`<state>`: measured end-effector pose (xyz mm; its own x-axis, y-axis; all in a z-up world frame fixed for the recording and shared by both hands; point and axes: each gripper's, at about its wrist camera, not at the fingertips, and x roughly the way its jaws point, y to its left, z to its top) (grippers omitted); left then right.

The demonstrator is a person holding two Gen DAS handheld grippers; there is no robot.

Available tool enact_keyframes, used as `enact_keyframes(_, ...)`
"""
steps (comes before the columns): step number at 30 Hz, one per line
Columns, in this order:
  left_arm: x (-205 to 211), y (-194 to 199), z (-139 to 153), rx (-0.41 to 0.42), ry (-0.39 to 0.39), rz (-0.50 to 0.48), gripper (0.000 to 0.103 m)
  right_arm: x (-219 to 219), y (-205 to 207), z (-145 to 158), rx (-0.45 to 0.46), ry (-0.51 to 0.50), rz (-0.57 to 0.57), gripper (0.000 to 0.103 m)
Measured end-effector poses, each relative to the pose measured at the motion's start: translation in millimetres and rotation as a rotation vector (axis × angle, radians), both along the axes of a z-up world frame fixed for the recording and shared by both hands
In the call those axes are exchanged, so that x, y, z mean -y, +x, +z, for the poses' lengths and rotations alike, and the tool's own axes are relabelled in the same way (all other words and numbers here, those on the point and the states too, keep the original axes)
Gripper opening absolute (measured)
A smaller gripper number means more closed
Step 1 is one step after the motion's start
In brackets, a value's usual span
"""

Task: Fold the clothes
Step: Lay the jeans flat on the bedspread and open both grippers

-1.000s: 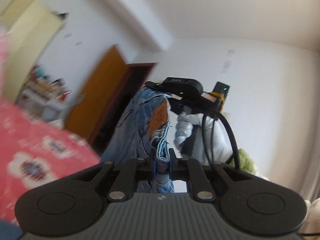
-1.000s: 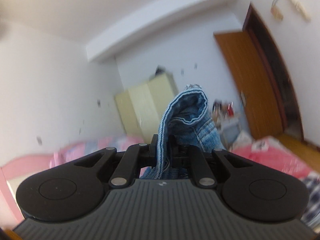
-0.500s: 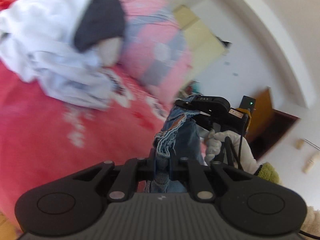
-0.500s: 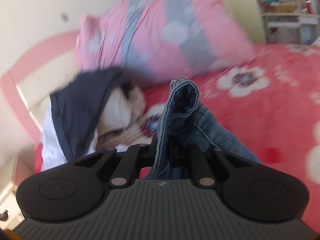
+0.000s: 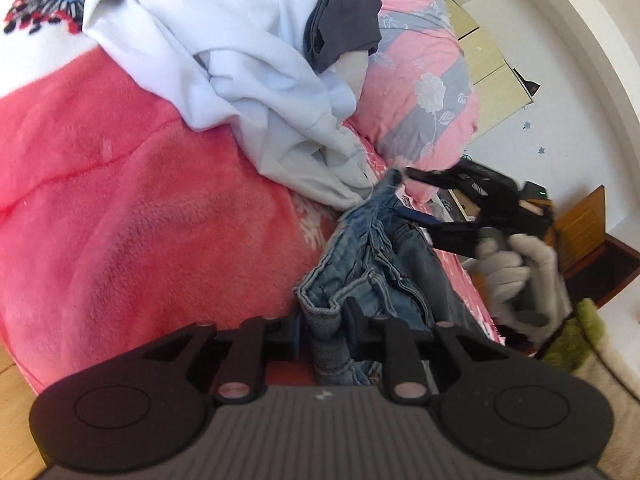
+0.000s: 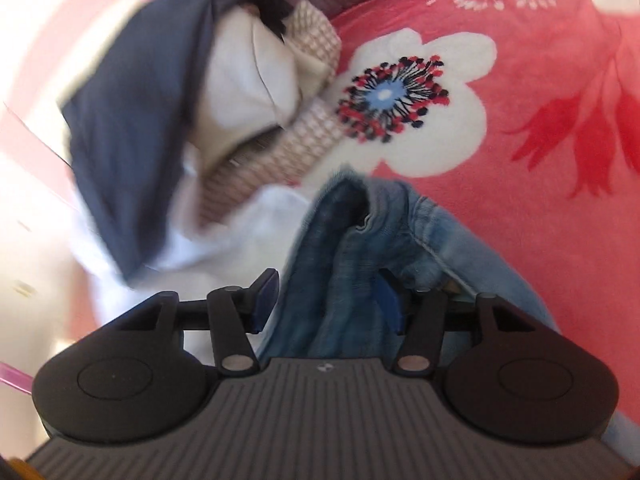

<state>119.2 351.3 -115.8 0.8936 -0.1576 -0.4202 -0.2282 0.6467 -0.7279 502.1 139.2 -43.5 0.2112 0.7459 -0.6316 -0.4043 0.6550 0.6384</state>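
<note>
faded blue denim jeans point(image 5: 380, 264), red fleece blanket point(image 5: 140, 208) with white flower print, white garment point(image 5: 240, 40), dark navy cloth point(image 6: 132, 120), pink-grey floral pillow point(image 5: 424, 80), black grippers

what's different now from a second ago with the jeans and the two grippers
Both grippers swung down from pointing at the walls and ceiling to the red blanket, carrying the jeans down onto it beside the pile of clothes. The right gripper and the left gripper, both clamped a second ago, now stand open, denim loose between the fingers. The pile seems unchanged over the last half second.
</note>
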Motion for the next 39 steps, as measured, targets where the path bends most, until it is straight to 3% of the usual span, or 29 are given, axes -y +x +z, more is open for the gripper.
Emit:
enact_keyframes(2,3.8,-7.0,10.0,0.003,0.081,0.055,0.032,16.7,2.7,18.4,-0.021,0.061,-0.032,0.056)
enact_keyframes(5,6.3,-21.2,25.5,0.012,0.183,0.126,0.039,42.2,-10.5,53.3,0.077,0.086,-0.074,0.056)
enact_keyframes(7,7.3,-28.8,33.1,0.018,0.218,0.139,0.039,58.9,-31.1,70.3,0.183,0.026,-0.085,0.056)
enact_keyframes(9,13.1,-28.7,36.1,0.024,0.235,0.1,0.039,71.7,-58.6,77.9,0.286,-0.106,-0.074,0.055)
enact_keyframes(11,22.6,-25.2,38.3,0.032,0.258,0.054,0.039,90.7,-88.9,75.4,0.375,-0.24,-0.067,0.055)
enact_keyframes(14,43.1,-19.0,40.8,0.052,0.306,-0.021,0.042,135.6,-138.1,71.8,0.405,-0.318,-0.102,0.055)
enact_keyframes(20,82.8,-4.1,46.3,0.063,0.385,-0.137,0.042,235.4,-216.0,76.1,0.441,-0.417,-0.209,0.056)
enact_keyframes(23,99.7,-3.3,48.4,0.064,0.411,-0.163,0.042,268.6,-250.4,59.5,0.44,-0.45,-0.217,0.055)
enact_keyframes(30,144.2,-1.3,50.5,0.037,0.48,-0.251,0.042,269.2,-301.3,5.1,0.519,-0.56,-0.103,0.052)
enact_keyframes(31,150.8,-1.3,51.1,0.037,0.492,-0.261,0.042,265.6,-303.9,-1.6,0.528,-0.585,-0.085,0.047)
enact_keyframes(33,164.0,-0.5,51.6,0.036,0.524,-0.278,0.042,259.5,-308.3,-13.1,0.549,-0.63,-0.058,0.026)
enact_keyframes(34,170.2,0.2,51.7,0.034,0.54,-0.286,0.042,260.2,-308.5,-13.3,0.566,-0.643,-0.069,0.01)
enact_keyframes(36,179.9,3.4,50.7,0.023,0.576,-0.294,0.042,262.7,-309.1,-11.5,0.606,-0.664,-0.097,0.004)
enact_keyframes(39,188.8,13.9,48.3,0.008,0.617,-0.289,0.042,276.2,-303.8,15.7,0.743,-0.688,-0.169,0.003)
